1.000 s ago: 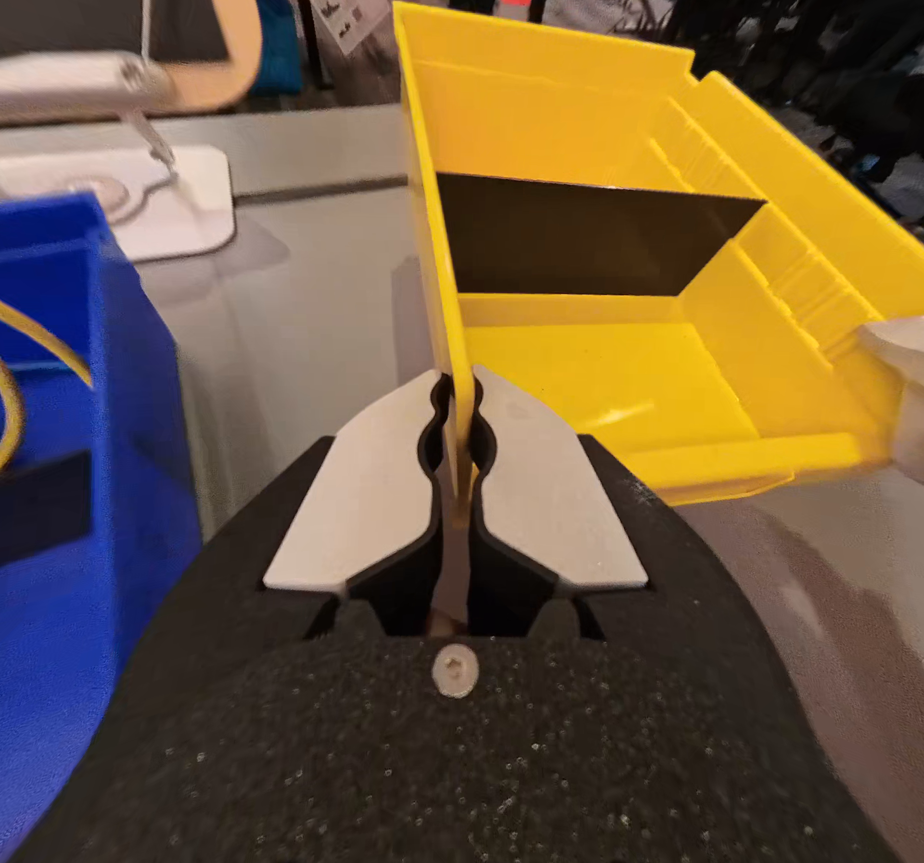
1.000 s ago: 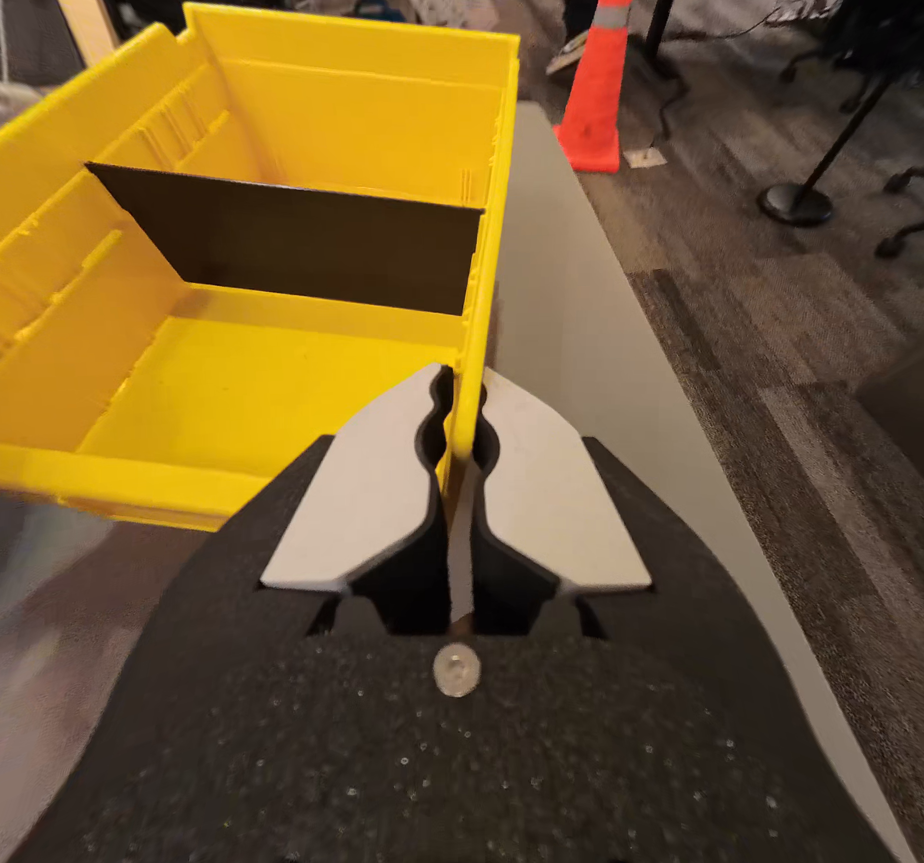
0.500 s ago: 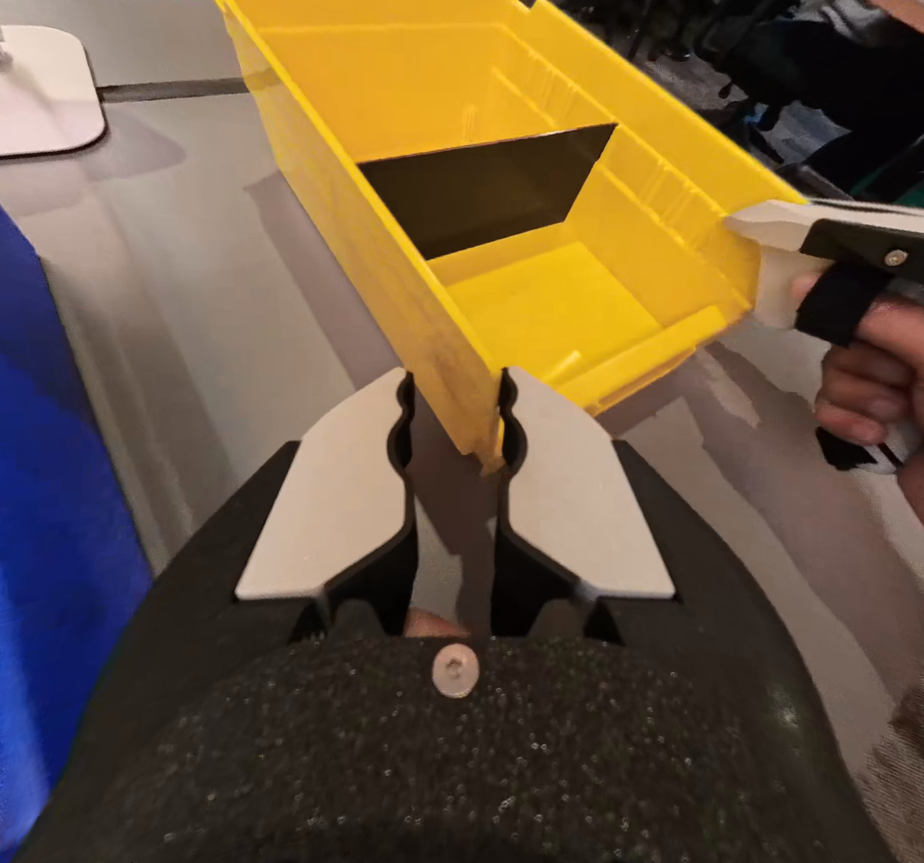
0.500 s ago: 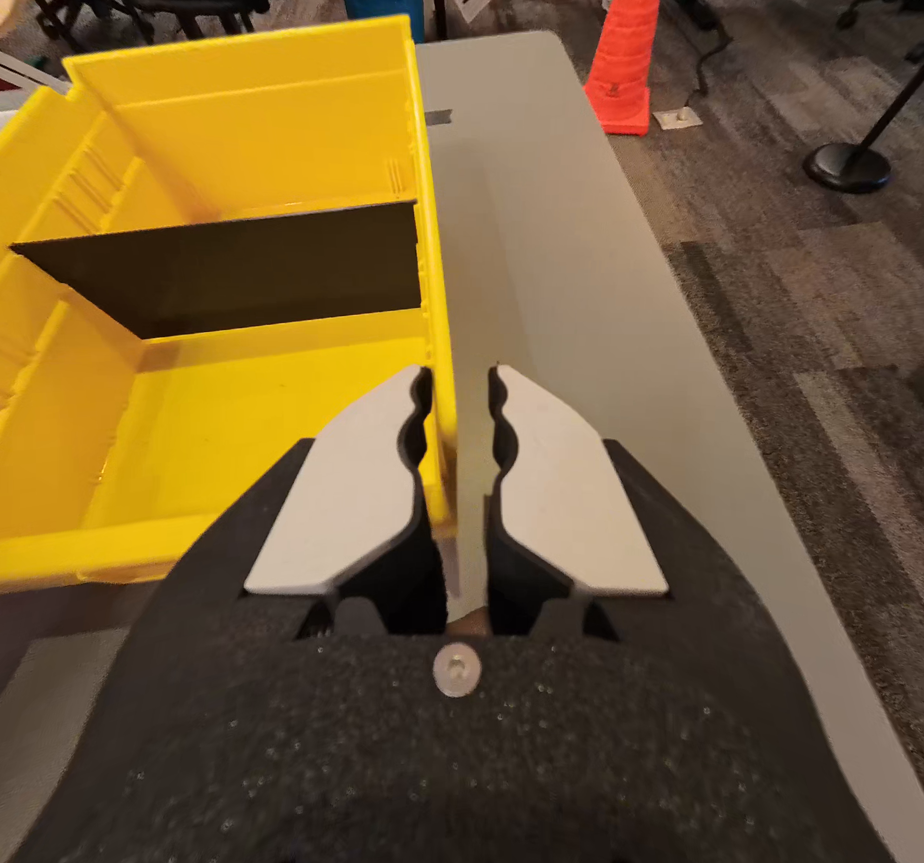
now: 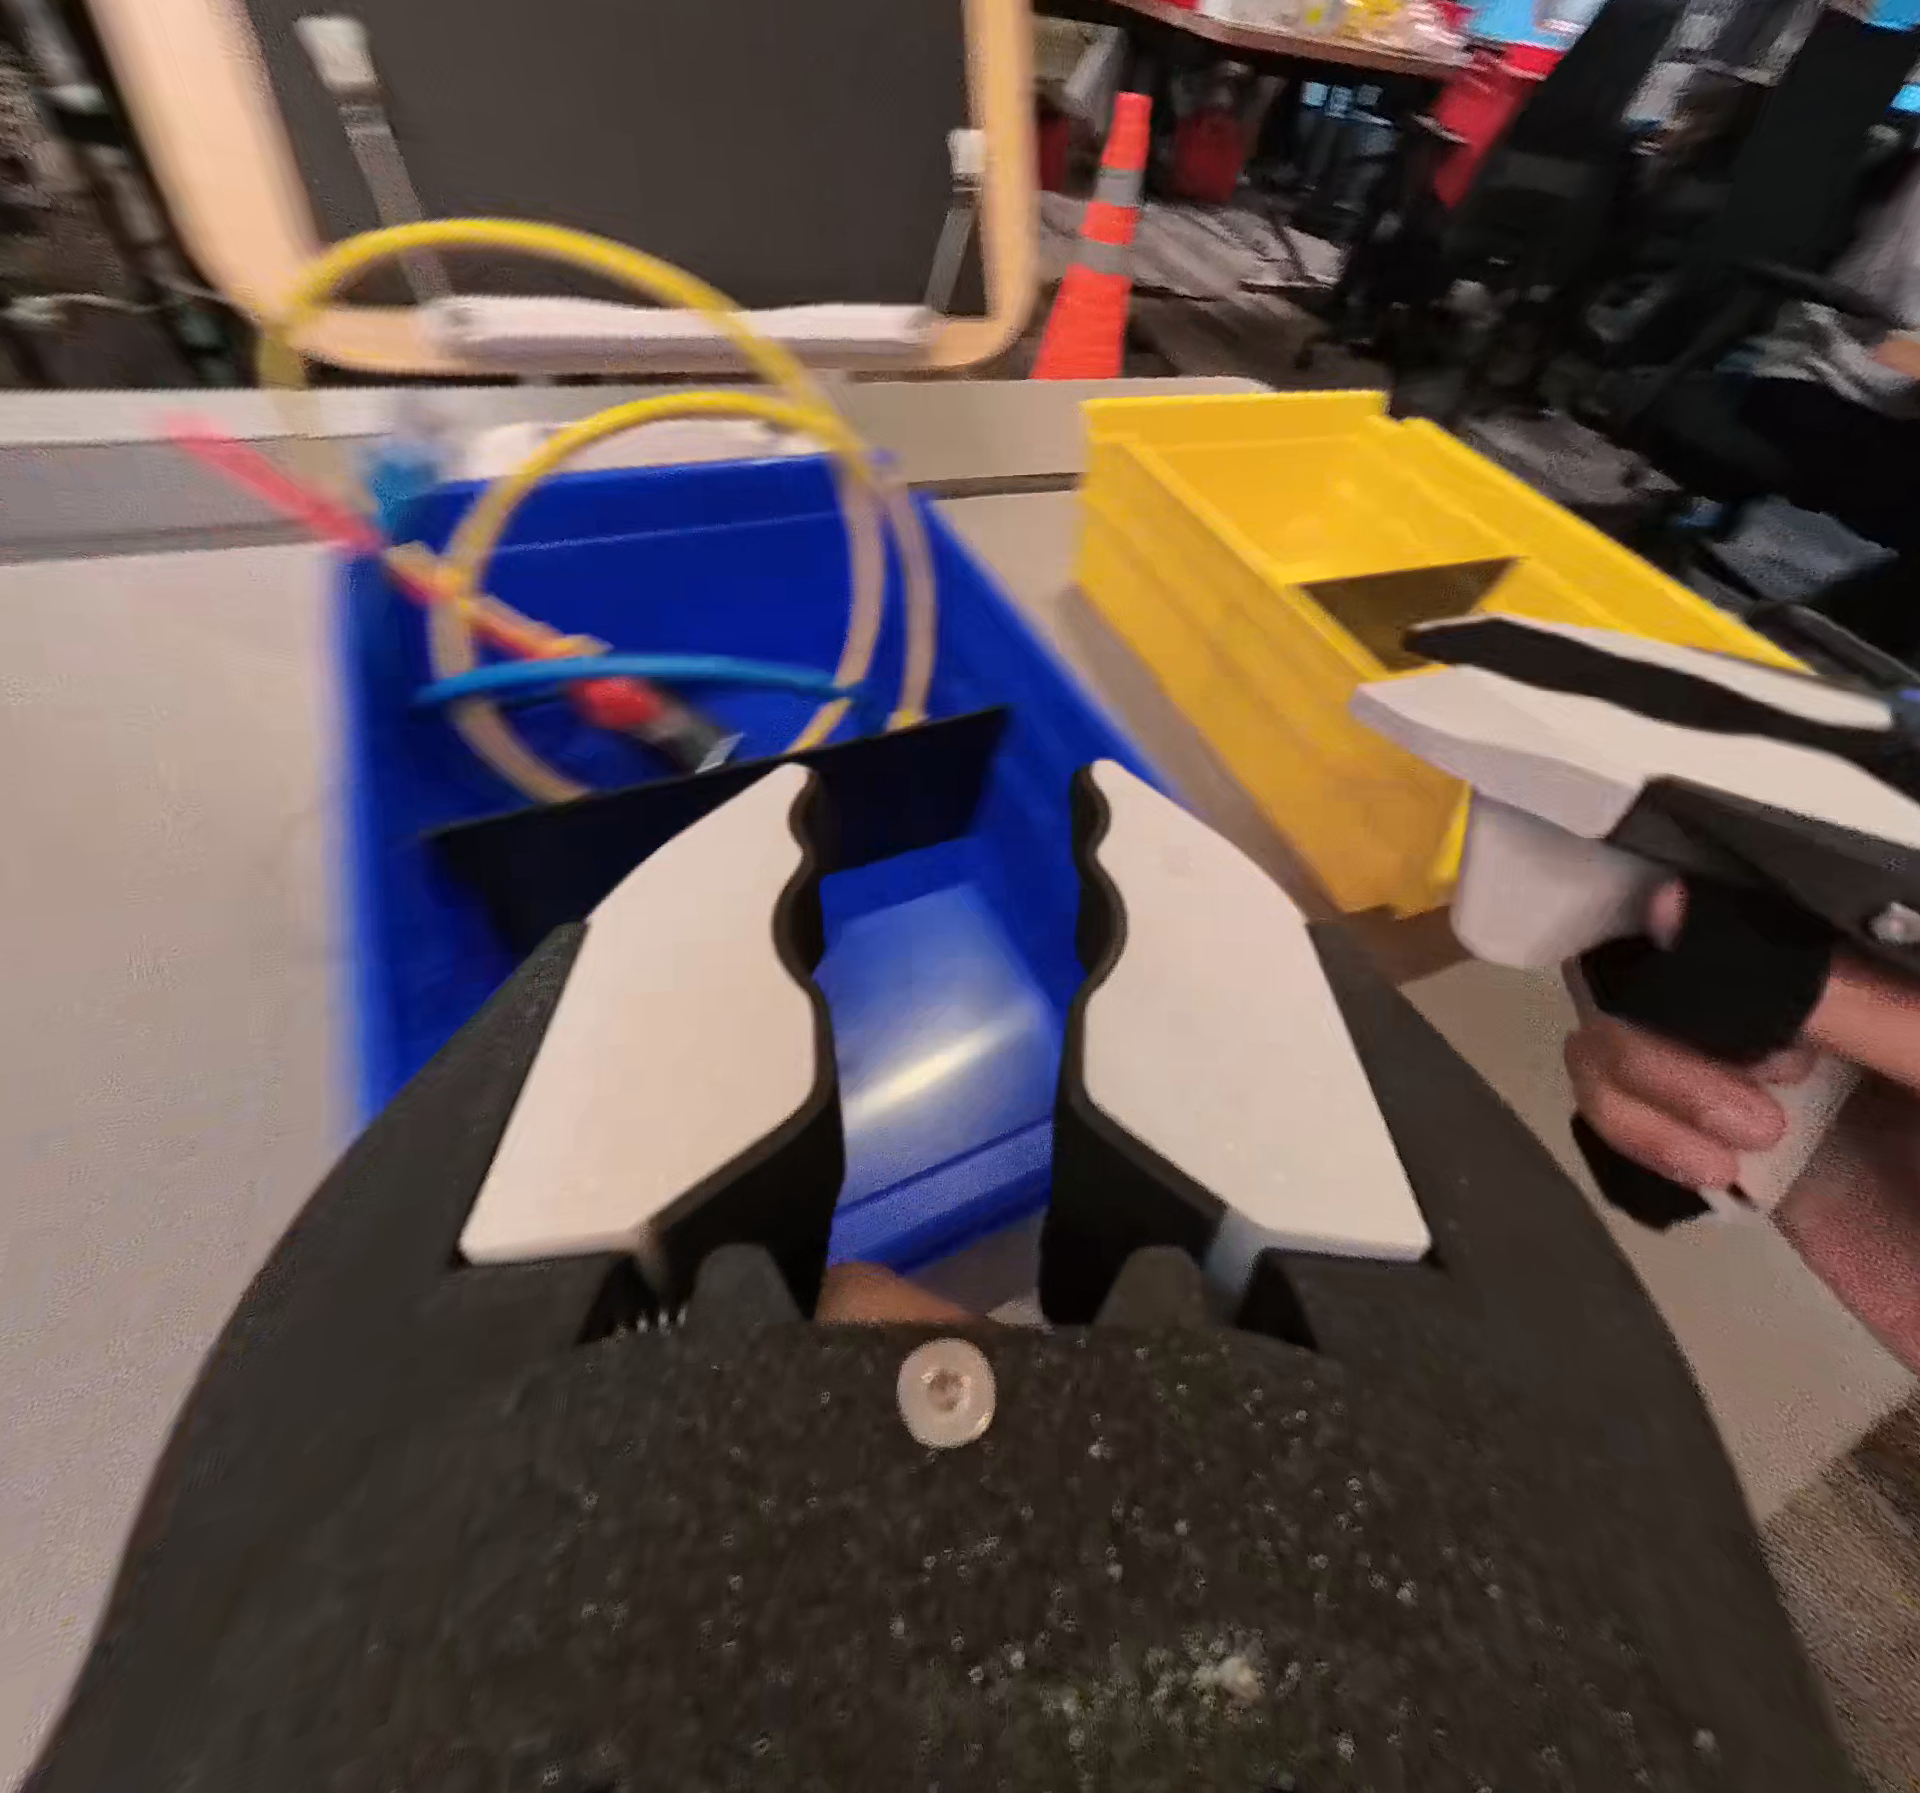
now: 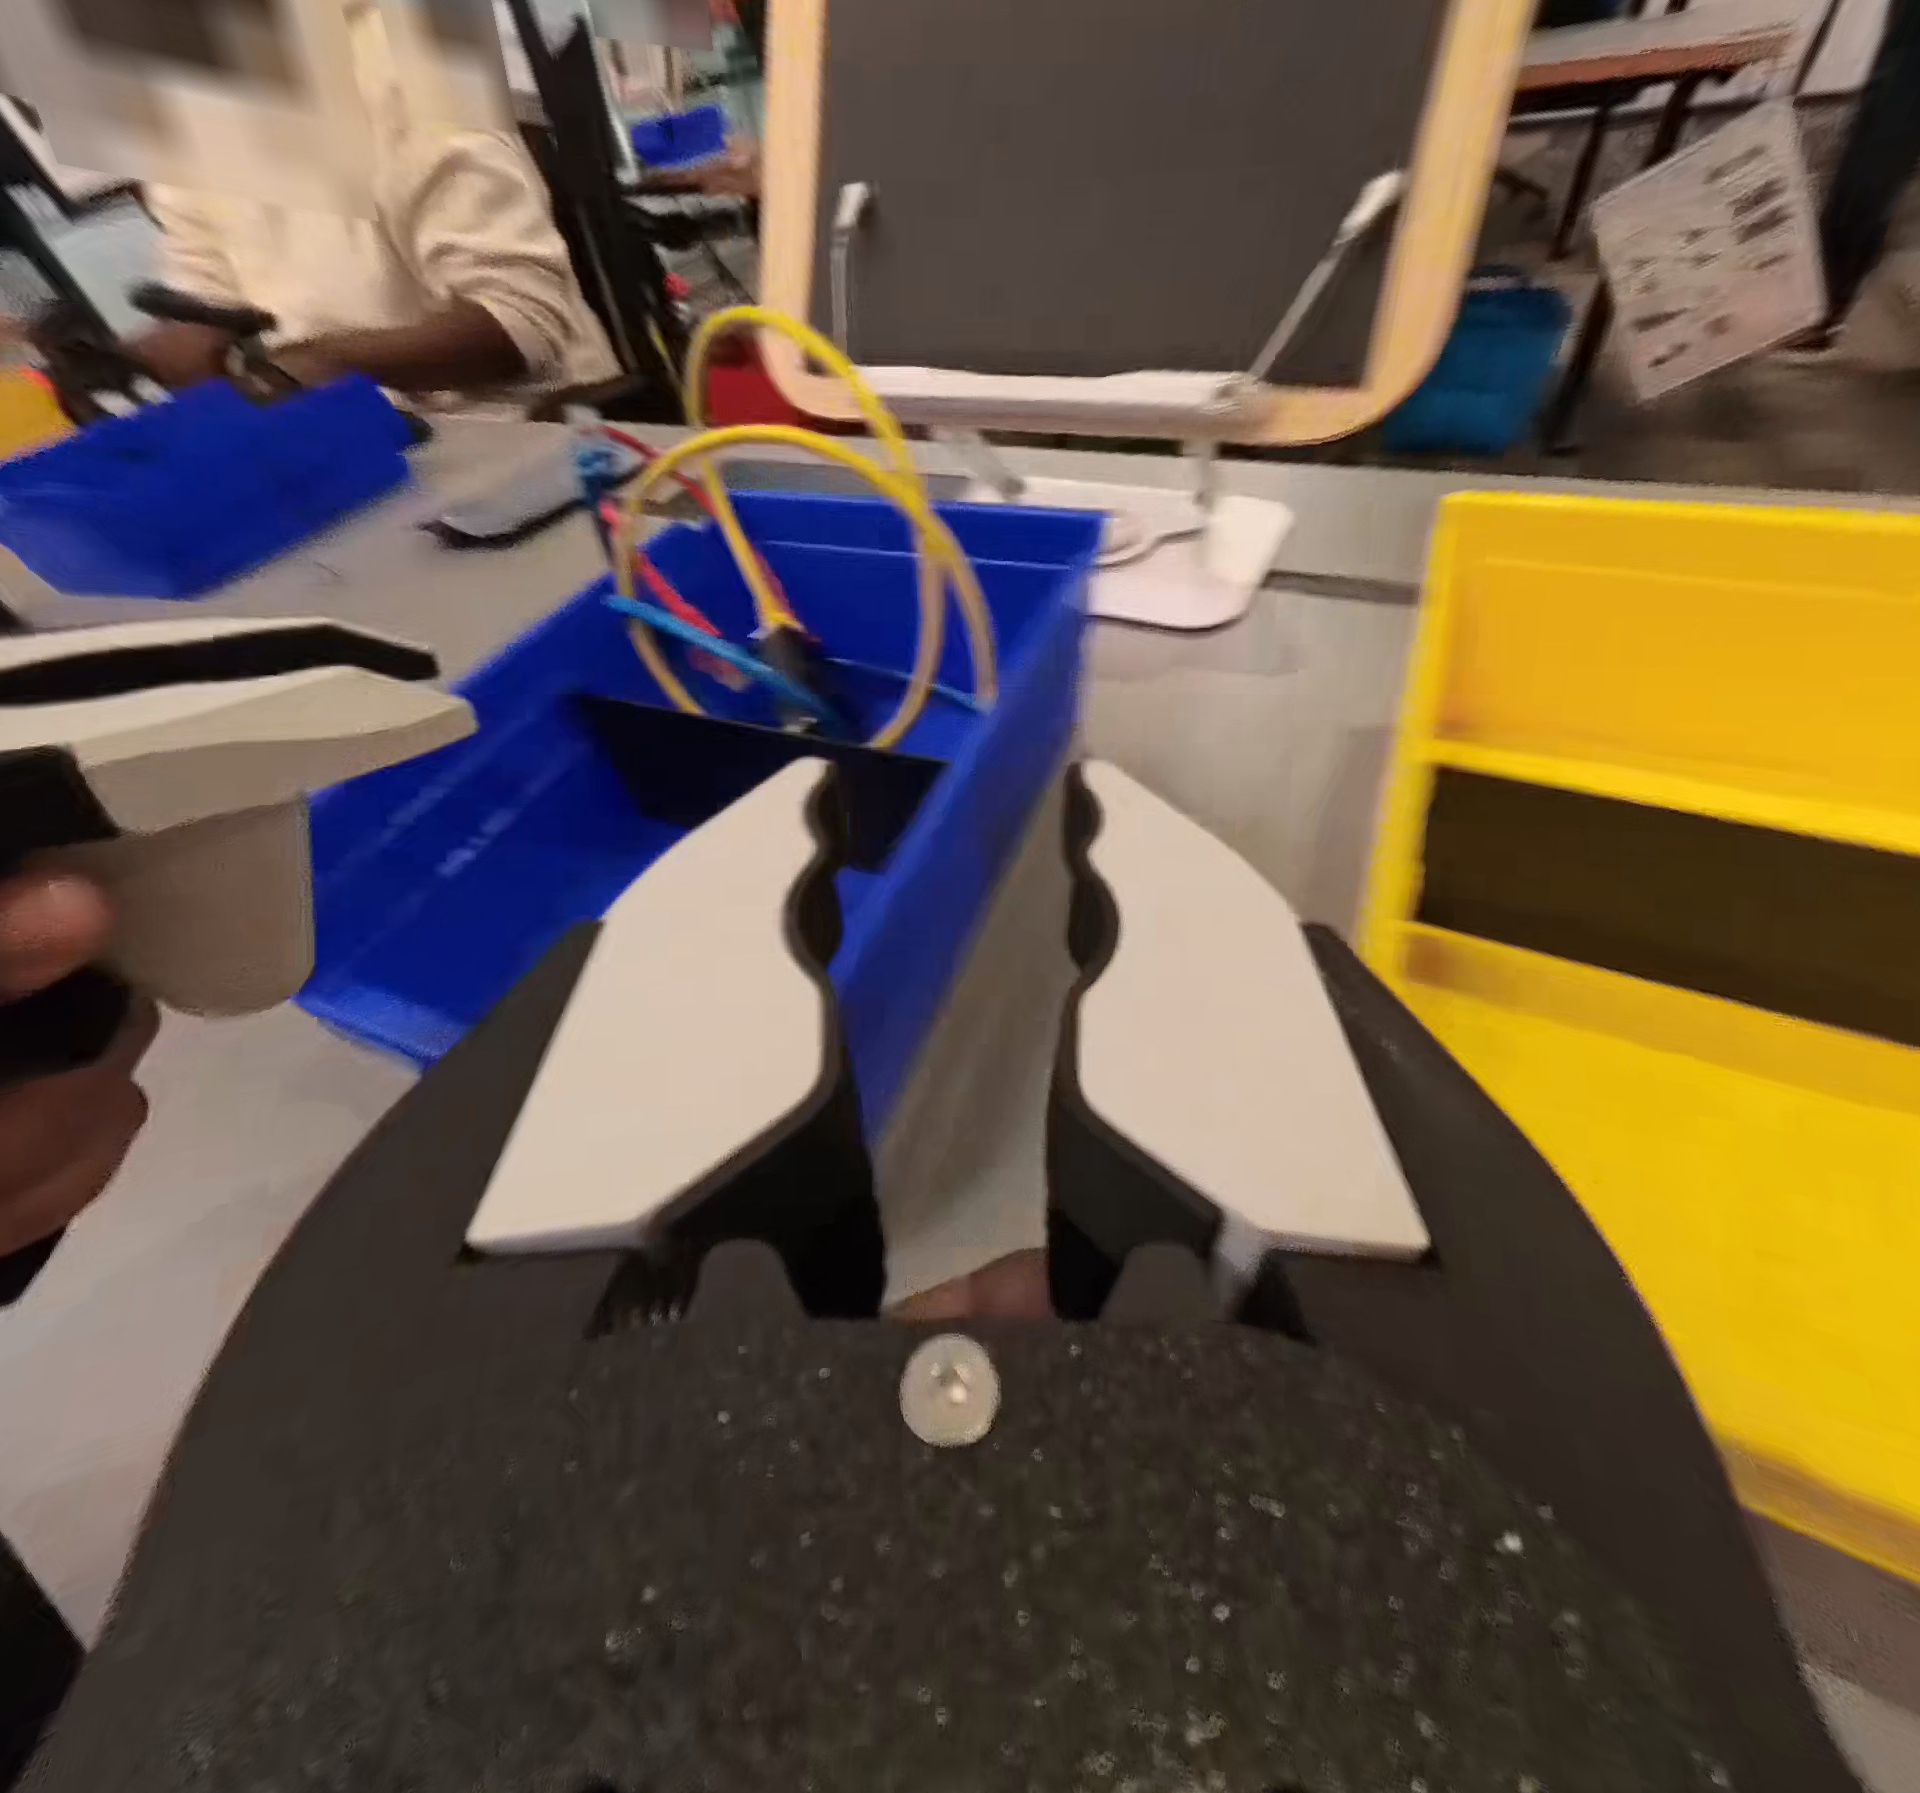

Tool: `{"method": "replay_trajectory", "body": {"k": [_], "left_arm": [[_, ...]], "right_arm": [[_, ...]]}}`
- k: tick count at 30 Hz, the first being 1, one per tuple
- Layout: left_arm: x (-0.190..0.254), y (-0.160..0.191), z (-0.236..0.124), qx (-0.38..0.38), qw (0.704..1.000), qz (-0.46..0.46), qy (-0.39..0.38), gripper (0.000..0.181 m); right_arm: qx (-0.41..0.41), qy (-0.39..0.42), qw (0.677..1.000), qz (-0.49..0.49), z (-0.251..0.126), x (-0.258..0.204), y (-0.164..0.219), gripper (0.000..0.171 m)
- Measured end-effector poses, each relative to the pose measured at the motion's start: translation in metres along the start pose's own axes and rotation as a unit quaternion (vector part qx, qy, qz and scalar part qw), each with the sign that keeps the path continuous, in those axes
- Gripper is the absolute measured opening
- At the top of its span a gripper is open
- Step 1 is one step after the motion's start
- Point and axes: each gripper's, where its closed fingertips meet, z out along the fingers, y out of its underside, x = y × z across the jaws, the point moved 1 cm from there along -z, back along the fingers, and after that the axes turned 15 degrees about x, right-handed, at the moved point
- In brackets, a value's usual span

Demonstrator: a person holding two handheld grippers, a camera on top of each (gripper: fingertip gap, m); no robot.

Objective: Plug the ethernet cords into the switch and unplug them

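Ethernet cords [image 5: 582, 517], yellow, blue and red, lie coiled in the far compartment of a blue bin [image 5: 665, 600] on the grey table [image 5: 156, 808]; the yellow loops rise above its rim. No switch can be made out for certain; a small dark thing among the cords is too blurred to name.

Left wrist view: the left gripper [image 5: 945, 808] hangs over the near compartment of the blue bin, its tongs spread wide and holding nothing. A black divider [image 5: 894, 777] splits the bin just ahead of the fingertips, with the cords beyond it. To the right stands a yellow bin [image 5: 1247, 663], and in front of it the right gripper [image 5: 1434, 673], held in a hand [image 5: 1704, 1109], points toward the blue bin.

Right wrist view: the right gripper [image 6: 945, 808] is aimed at the right wall of the blue bin [image 6: 1018, 808], tongs likewise spread and empty. The cords [image 6: 790, 580] sit past the divider [image 6: 727, 756]. The left gripper [image 6: 395, 683] shows at the left edge, and the yellow bin [image 6: 1662, 631] at the right looks empty.

Judging by this, the task is barely begun: no cord is gripped, none appears plugged in, and fetching, plugging and unplugging all remain.
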Motion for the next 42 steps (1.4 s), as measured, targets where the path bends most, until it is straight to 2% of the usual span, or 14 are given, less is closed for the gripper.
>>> {"method": "replay_trajectory", "body": {"k": [1,3,5,8,10,12,15,17,19,23,30,35,38,42], "left_arm": [[-0.025,0.002,-0.013,0.0,1.0,0.003,-0.022,0.047],[-0.074,0.015,-0.034,-0.017,0.997,0.031,-0.071,0.049],[-0.11,0.036,-0.048,-0.041,0.993,0.04,-0.105,0.049],[-0.127,0.067,-0.051,-0.064,0.993,0.014,-0.098,0.053],[-0.121,0.079,-0.047,-0.082,0.994,0.008,-0.078,0.045],[-0.123,0.088,-0.041,-0.098,0.99,0.063,-0.078,0.045],[-0.114,0.094,-0.034,-0.09,0.995,-0.014,-0.047,0.023],[-0.118,0.093,-0.032,-0.087,0.995,-0.008,-0.054,0.014],[-0.126,0.09,-0.031,-0.089,0.993,0.038,-0.067,0.008],[-0.157,0.083,-0.038,-0.074,0.989,0.08,-0.096,0.004],[-0.262,0.046,-0.082,-0.063,0.98,0.098,-0.163,0.004],[-0.342,0.049,-0.112,-0.085,0.977,0.057,-0.187,0.003],[-0.366,0.055,-0.121,-0.089,0.977,0.048,-0.188,0.003],[-0.369,0.055,-0.124,-0.064,0.983,0.009,-0.17,0.004]], "right_arm": [[0.006,0.008,1.0,0.017,0.009,-0.017,0.012,0.052],[-0.011,0.015,0.999,0.037,0.021,-0.044,0.04,0.055],[-0.037,0.045,0.998,-0.011,0.027,-0.053,0.065,0.064],[-0.037,0.125,0.984,-0.124,0.023,-0.045,0.07,0.05],[-0.039,0.184,0.971,-0.144,0.016,-0.035,0.065,0.039],[-0.034,0.184,0.975,-0.123,0.013,-0.032,0.064,0.04],[-0.102,0.145,0.983,-0.055,0.02,-0.034,0.099,0.041],[-0.089,0.135,0.987,-0.021,0.024,-0.037,0.1,0.026],[-0.102,0.171,0.98,-0.012,0.023,-0.032,0.098,0.005],[-0.085,0.202,0.974,-0.047,0.034,-0.061,0.09,0.005],[-0.055,0.151,0.986,-0.04,0.099,-0.161,0.084,0.006],[-0.084,0.109,0.99,-0.038,0.144,-0.231,0.109,0.008],[-0.121,0.09,0.988,-0.018,0.155,-0.252,0.135,0.01],[-0.105,0.03,0.994,-0.017,0.155,-0.259,0.135,0.016]]}}
